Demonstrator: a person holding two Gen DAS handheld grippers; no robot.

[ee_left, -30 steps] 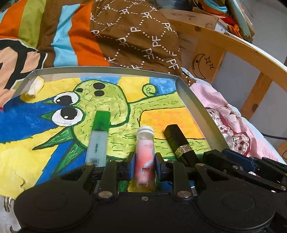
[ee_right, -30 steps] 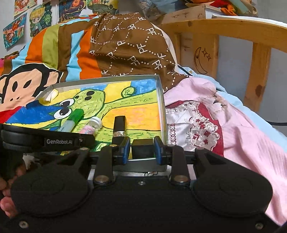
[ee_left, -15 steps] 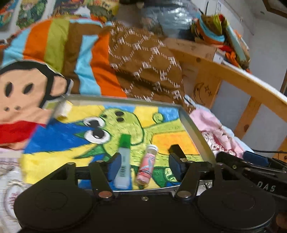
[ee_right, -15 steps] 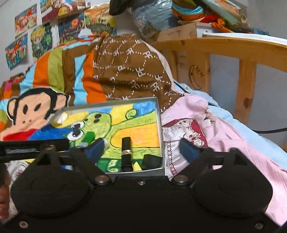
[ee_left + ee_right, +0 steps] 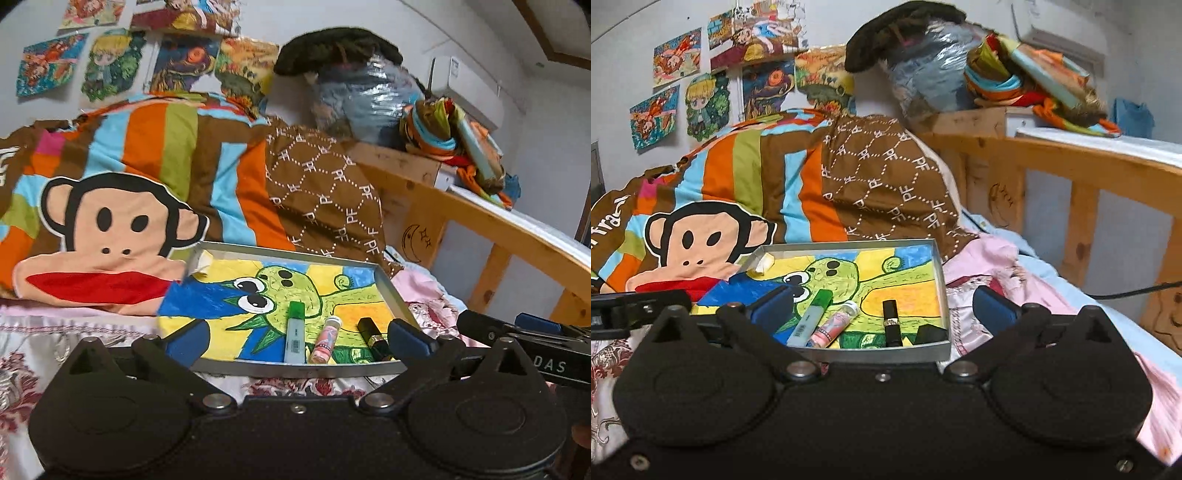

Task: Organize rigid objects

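Both tongs are withdrawn from the tray (image 5: 295, 367) and stand wide apart, holding nothing. One second ago the left tongs (image 5: 295, 341) were clamped on the pink vial (image 5: 325, 339) and the right tongs (image 5: 882, 314) on the black block (image 5: 931, 333); both items are now released and lie inside the tray on the bed.

Tray contents at the near edge, left to right:
- green-capped marker (image 5: 809, 319)
- pink vial (image 5: 833, 325), just beside the marker
- black lipstick (image 5: 891, 323), apart from the vial
- black block, in the near right corner

In the left view the block cannot be seen, probably hidden by the right pad of the tongs.

The tray appears smaller and farther off than half a second ago. More of the striped blanket (image 5: 166, 162), the wall pictures and the wooden bed rail (image 5: 1071, 162) now show.
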